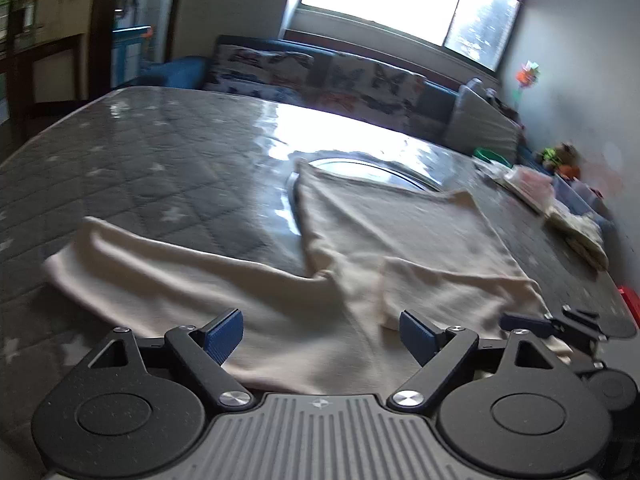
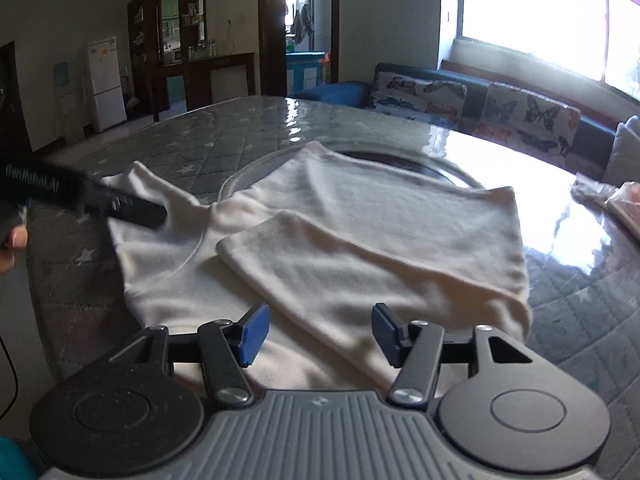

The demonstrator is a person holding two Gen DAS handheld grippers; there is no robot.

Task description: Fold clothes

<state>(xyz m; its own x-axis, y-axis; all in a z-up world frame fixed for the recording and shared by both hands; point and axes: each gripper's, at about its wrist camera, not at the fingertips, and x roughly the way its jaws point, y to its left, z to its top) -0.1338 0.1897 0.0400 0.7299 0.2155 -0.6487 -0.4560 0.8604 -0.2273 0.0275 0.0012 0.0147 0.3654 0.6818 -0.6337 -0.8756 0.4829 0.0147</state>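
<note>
Cream garment [image 2: 360,248] lies spread flat on the desk [image 2: 248,128], which wears a grey quilted cover with pale stars under a shiny clear sheet. One sleeve [image 2: 332,264] is folded across the body; the other sleeve [image 1: 160,264] stretches out to the side. Pale lettering runs along the left gripper [image 2: 138,210] in the right wrist view, too blurred to read. In the left wrist view the left jaws stand wide, blue pads [image 1: 224,336] empty, just above the garment's near edge. The right gripper [image 2: 316,334] likewise has its jaws wide and empty, poised over the near hem beside the folded sleeve.
</note>
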